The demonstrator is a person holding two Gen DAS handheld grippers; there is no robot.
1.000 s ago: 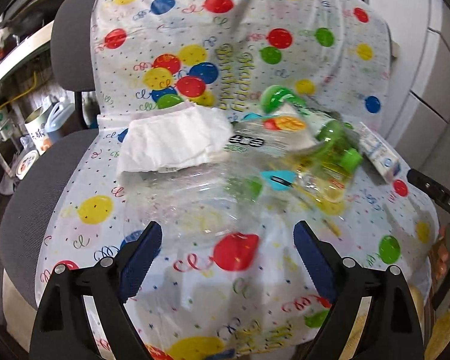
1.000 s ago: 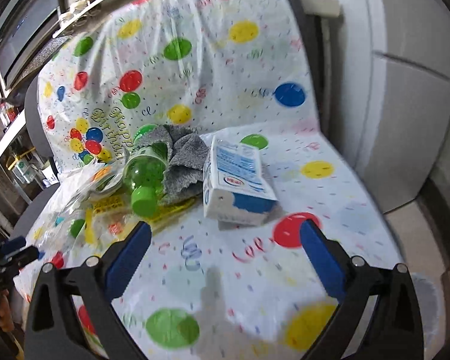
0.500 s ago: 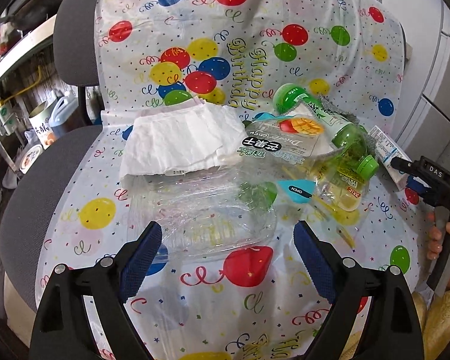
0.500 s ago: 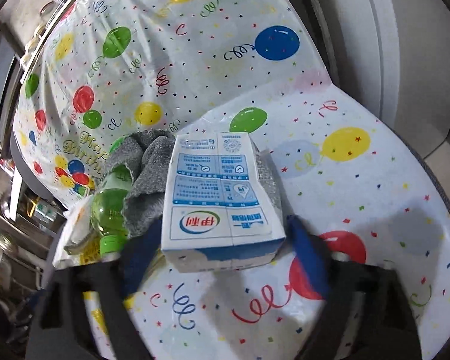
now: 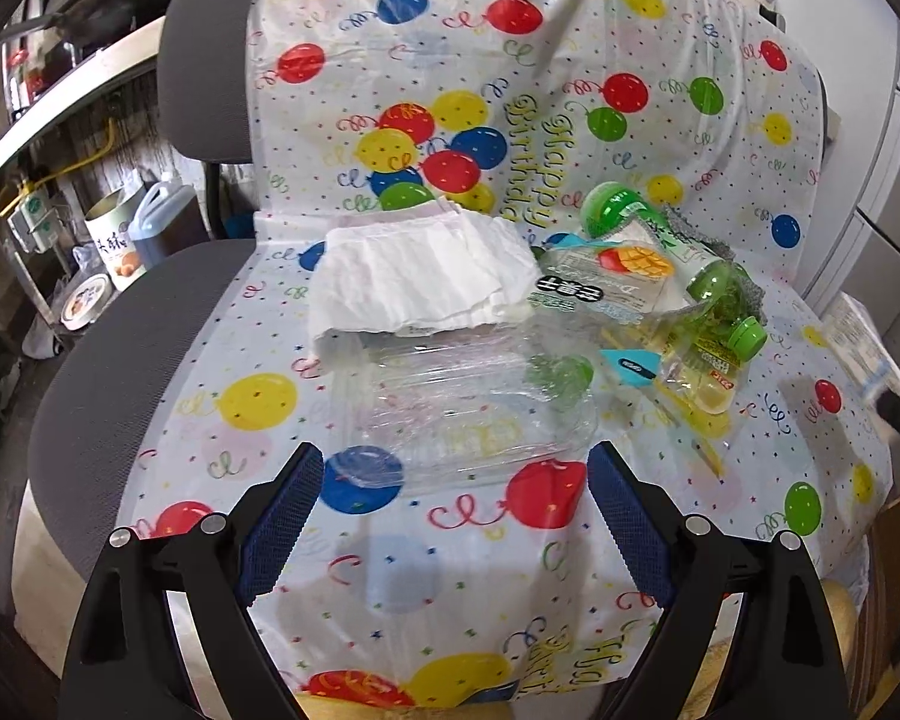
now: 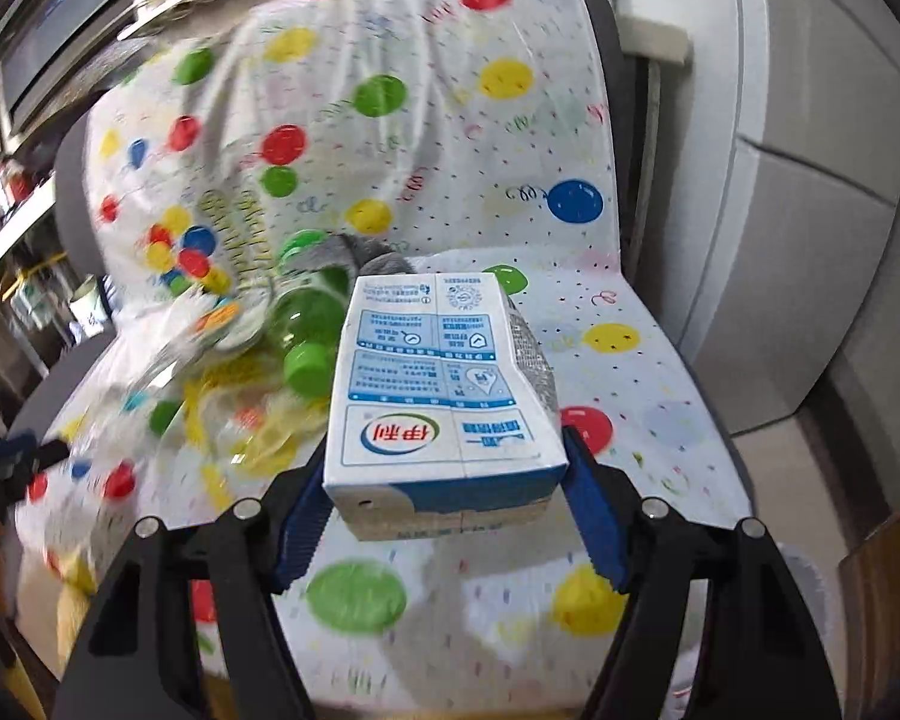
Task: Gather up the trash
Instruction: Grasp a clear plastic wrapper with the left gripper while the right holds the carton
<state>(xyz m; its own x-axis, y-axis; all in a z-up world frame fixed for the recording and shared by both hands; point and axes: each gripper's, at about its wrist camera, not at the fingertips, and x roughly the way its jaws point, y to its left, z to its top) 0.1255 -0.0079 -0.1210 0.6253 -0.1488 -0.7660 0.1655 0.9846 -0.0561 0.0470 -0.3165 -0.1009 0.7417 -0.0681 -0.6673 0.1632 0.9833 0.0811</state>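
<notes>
Right tool closing, ribbed blue pads clamping a boxy blue-and-white carton above the seat, left tool wide open, empty, before a crinkly clear tray, crumpled tissue, green bottle

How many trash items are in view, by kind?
Milk carton: 1
Green bottle: 1
Clear plastic tray: 1
White tissue: 1
Snack pouches: 2
Grey cloth: 1
Total: 7
</notes>
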